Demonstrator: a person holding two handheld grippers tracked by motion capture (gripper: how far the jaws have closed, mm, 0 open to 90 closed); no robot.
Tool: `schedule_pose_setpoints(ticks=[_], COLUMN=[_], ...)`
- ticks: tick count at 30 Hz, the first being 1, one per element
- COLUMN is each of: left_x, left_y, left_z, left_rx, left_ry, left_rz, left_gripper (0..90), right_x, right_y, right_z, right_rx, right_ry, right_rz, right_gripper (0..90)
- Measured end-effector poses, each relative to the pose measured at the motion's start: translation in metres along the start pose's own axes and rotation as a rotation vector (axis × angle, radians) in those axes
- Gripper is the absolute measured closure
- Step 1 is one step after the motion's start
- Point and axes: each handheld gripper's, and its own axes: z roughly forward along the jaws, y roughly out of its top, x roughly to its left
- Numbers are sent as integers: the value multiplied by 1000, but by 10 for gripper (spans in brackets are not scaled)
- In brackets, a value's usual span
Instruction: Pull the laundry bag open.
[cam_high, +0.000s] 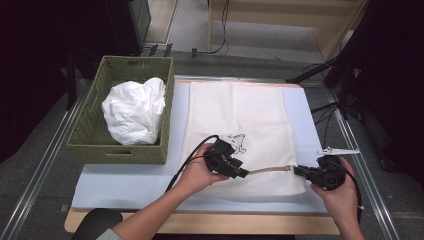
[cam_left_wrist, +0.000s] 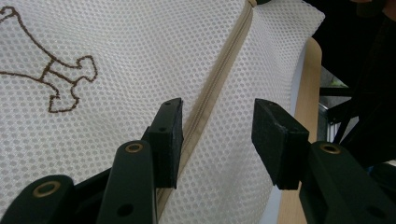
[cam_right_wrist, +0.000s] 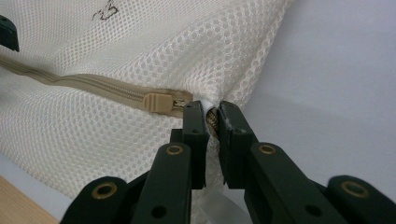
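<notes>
With the right gripper (cam_right_wrist: 212, 122) clamped on the mesh bag's (cam_high: 240, 125) zipper end at lower centre frame and the left gripper (cam_left_wrist: 217, 135) open astride the zipper (cam_left_wrist: 210, 102), the pinched corner may slip under tension.

No readable text, label, brand or number anywhere; the only mark is a brown embroidered outline drawing (cam_left_wrist: 51, 74) on the white mesh laundry bag (cam_high: 235, 125), and it forms no letters
</notes>
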Motion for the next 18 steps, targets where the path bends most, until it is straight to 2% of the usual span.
schedule_pose_setpoints(ticks=[13,18], left_x=[-15,-27], left_y=[21,37], left_z=[16,26], left_rx=[1,22], left_ry=[-26,-26], left_rz=[18,71], left_gripper=[609,624], right_x=[6,6], right_y=[1,1], right_z=[3,3], right_rx=[9,8], right_ry=[-9,-6], right_rz=[-24,-24], right_gripper=[835,835])
